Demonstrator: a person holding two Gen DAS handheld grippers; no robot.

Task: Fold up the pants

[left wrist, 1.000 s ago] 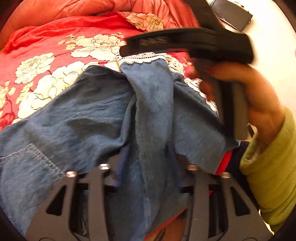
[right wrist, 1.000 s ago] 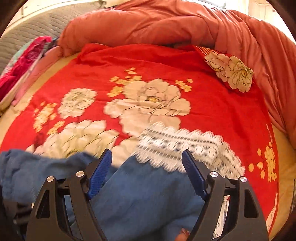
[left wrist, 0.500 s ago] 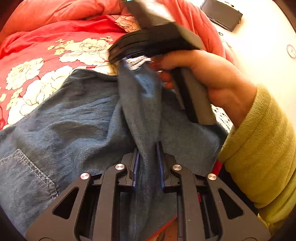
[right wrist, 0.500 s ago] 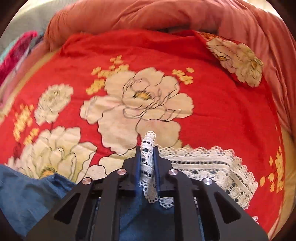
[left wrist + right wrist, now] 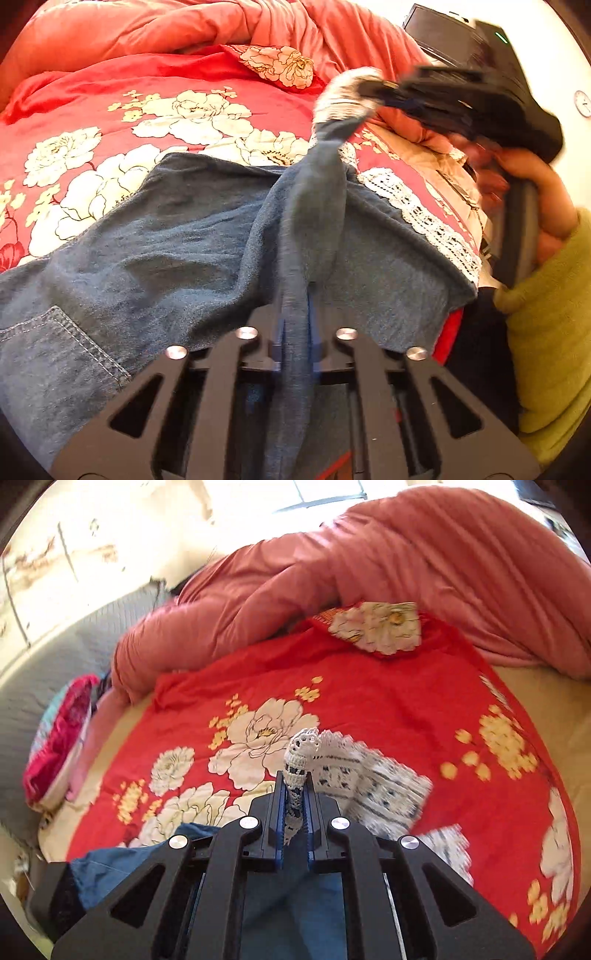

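Blue denim pants (image 5: 177, 236) with a white lace hem (image 5: 424, 218) lie on a red floral bedspread (image 5: 110, 122). My left gripper (image 5: 295, 321) is shut on a pinched ridge of denim near the middle of a leg. My right gripper (image 5: 293, 801) is shut on the lace hem (image 5: 299, 760) and holds it above the bedspread (image 5: 388, 701). In the left wrist view the right gripper (image 5: 443, 96) is up at the right, blurred, with the hem bunched at its tips. The denim stretches taut between the two grippers.
A pink-orange duvet (image 5: 369, 561) is heaped at the back of the bed. A grey quilted headboard (image 5: 55, 657) and pink clothes (image 5: 62, 731) are at the left. A dark screen (image 5: 436, 37) stands behind the bed. The person's green sleeve (image 5: 546, 325) is at right.
Both grippers closed, the left on the denim and the right on the lace hem. The right gripper then lifted the hem up off the bedspread and drew the leg taut.
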